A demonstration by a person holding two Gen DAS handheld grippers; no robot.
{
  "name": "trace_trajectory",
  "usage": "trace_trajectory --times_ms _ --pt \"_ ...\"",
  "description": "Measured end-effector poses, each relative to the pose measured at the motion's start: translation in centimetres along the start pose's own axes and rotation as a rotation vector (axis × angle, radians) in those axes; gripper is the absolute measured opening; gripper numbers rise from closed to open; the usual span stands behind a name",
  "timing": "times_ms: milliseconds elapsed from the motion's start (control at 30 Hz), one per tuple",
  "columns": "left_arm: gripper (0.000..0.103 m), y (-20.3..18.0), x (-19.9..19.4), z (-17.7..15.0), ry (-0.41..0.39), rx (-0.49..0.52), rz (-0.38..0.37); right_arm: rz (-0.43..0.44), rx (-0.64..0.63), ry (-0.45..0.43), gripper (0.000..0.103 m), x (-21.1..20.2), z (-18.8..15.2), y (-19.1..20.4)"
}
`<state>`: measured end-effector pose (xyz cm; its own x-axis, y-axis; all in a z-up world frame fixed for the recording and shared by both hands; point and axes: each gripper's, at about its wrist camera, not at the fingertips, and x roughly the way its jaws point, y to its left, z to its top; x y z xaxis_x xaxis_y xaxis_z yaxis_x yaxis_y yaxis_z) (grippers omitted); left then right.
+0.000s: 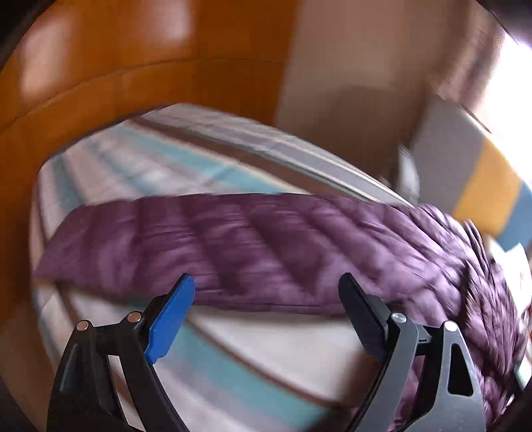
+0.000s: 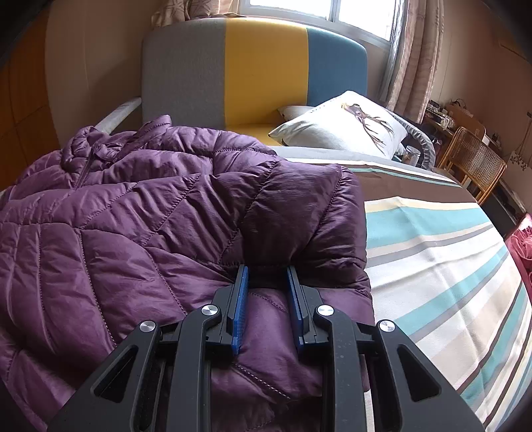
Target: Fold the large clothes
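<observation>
Pinching a folded edge of the purple puffer jacket (image 2: 139, 212) on the striped bed (image 2: 432, 252), the right gripper (image 2: 267, 282) grips tight; left gripper (image 1: 266, 282) hangs wide open, empty; grab the sleeve end, fold inward slowly.

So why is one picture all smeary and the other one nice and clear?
Left wrist view: streaky motion blur over the purple jacket and striped bed sheet, with window glare at the right edge. Right wrist view: sharp, you can see the jacket's stitching; the window is washed out.
</observation>
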<state>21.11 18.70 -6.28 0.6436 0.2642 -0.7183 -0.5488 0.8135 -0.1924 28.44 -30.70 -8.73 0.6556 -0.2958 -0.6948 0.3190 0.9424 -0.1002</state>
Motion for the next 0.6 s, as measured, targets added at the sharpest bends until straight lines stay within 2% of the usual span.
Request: trace_trajectory --times_ms 133,267,367,500,567,600 --pt "0.081 5.5 0.3 0.1 0.01 -0.131 0.068 -0.008 -0.005 0.0 0.024 0.0 0.0 0.1" --pt "0.073 9.3 1.5 -0.3 0.048 -0.253 0.128 -0.018 -0.013 -0.003 0.024 -0.1 0.0 0.3" --pt "0.069 11.9 2.8 -0.6 0.074 -0.361 0.127 -0.023 -0.016 -0.005 0.024 -0.2 -0.1 0.4" --pt "0.067 12.9 3.8 0.0 0.038 -0.402 0.125 -0.024 -0.016 -0.005 0.024 -0.2 -0.1 0.5" --pt "0.053 13.4 4.3 0.5 0.013 -0.43 0.142 -0.024 -0.016 -0.005 0.024 -0.3 -0.1 0.6" --pt "0.042 13.6 4.8 0.7 0.007 -0.448 0.138 -0.024 -0.016 -0.005 0.024 -0.3 -0.1 0.6"
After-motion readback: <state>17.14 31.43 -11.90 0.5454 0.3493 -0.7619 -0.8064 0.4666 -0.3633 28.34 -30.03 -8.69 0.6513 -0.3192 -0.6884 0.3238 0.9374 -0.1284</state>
